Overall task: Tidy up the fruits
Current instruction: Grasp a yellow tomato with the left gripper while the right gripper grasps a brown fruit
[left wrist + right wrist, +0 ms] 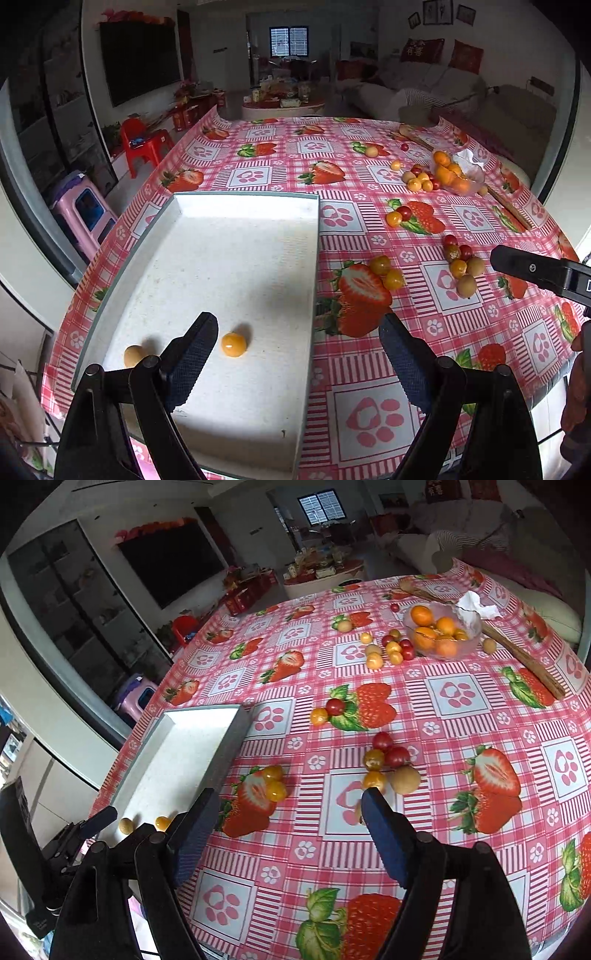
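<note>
A white tray point(236, 258) lies on the strawberry-print tablecloth, holding an orange berry point(233, 344) and a tan fruit point(133, 355). My left gripper point(297, 325) hangs open and empty over the tray's near right edge. My right gripper point(291, 797) is open and empty above the cloth, to the right of the tray point(192, 746). Just past its right finger lies a cluster of red, orange and tan fruits point(388, 764). Two orange berries point(275, 782) sit between the tray and that cluster. Another orange and red pair point(327, 710) lies further back.
A glass bowl point(469, 642) of oranges stands at the far right with a crumpled tissue point(476, 605) on its rim. More small fruits point(391, 648) lie beside it. A long wooden stick point(524, 657) lies behind it. Plastic stools point(147, 144) stand left of the table.
</note>
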{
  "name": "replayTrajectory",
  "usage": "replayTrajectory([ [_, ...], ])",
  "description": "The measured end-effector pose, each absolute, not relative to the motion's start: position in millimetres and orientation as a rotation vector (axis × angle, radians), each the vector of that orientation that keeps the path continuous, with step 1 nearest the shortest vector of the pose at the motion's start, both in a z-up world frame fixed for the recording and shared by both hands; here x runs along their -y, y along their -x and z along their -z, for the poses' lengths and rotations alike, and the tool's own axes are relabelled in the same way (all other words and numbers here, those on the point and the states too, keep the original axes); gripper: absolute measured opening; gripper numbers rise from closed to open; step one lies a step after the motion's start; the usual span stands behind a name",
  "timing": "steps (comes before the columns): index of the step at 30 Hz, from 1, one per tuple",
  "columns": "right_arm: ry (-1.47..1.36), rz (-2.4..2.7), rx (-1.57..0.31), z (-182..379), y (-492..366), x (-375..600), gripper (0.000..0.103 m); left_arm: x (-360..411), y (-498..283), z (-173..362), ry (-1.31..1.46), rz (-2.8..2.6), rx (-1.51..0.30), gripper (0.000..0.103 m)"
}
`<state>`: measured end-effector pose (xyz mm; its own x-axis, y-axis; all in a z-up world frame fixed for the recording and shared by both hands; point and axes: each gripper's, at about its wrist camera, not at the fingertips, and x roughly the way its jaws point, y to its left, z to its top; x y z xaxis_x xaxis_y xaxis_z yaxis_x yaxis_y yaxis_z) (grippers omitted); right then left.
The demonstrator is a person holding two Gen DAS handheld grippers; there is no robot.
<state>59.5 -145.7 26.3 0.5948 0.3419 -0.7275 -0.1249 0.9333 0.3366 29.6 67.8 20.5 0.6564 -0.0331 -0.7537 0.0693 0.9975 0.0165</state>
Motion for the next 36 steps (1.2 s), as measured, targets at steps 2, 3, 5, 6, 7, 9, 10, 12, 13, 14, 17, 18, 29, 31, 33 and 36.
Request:
replayTrajectory([
  [2, -0.231, -0.197, -0.934, -14, -60, 166, 0.082, -45, -35, -16, -0.068, 0.088, -0.872, 0.090],
  [3, -0.216, -0.171, -0.951, -8, -61, 174, 0.082, -34, -38, -13, -0.077, 0.099, -0.881, 0.090],
  [5, -0.177, -0.124, -0.974, 2, -61, 192, 0.082, -18, -46, -5, -0.084, 0.110, -0.902, 0.090],
  [6, -0.148, -0.107, -0.986, 7, -62, 197, 0.082, -12, -51, 0, -0.085, 0.109, -0.914, 0.090],
  [7, -0.122, -0.092, -0.995, 11, -63, 202, 0.082, -6, -55, 6, -0.083, 0.104, -0.926, 0.090],
  [9, -0.084, -0.078, -0.998, 19, -64, 210, 0.082, 0, -64, 16, -0.074, 0.088, -0.950, 0.090],
  [10, -0.069, -0.079, -1.001, 22, -65, 212, 0.082, 2, -69, 20, -0.067, 0.082, -0.960, 0.090],
  [12, -0.046, -0.087, -1.004, 27, -67, 214, 0.082, 4, -77, 28, -0.058, 0.065, -0.977, 0.088],
  [13, -0.038, -0.093, -1.006, 30, -70, 216, 0.080, 5, -80, 31, -0.057, 0.055, -0.987, 0.084],
  [14, -0.029, -0.098, -1.010, 33, -74, 214, 0.079, 6, -84, 35, -0.057, 0.045, -1.002, 0.075],
  [17, -0.025, -0.131, -1.016, 38, -82, 212, 0.073, 4, -93, 42, -0.025, 0.029, -1.024, 0.074],
  [18, -0.018, -0.138, -1.010, 39, -85, 210, 0.073, 4, -95, 42, -0.026, 0.025, -1.023, 0.074],
  [29, 0.047, -0.208, -0.975, 41, -108, 185, 0.058, 19, -110, 39, -0.025, 0.049, -1.002, 0.028],
  [31, 0.024, -0.218, -0.976, 39, -109, 187, 0.031, 19, -109, 39, -0.018, 0.049, -1.004, 0.023],
  [33, -0.017, -0.225, -0.981, 39, -110, 191, 0.031, 17, -106, 39, 0.003, 0.063, -1.001, 0.023],
  [36, -0.099, -0.244, -0.990, 38, -104, 202, 0.031, 13, -98, 38, 0.029, 0.094, -1.005, 0.023],
])
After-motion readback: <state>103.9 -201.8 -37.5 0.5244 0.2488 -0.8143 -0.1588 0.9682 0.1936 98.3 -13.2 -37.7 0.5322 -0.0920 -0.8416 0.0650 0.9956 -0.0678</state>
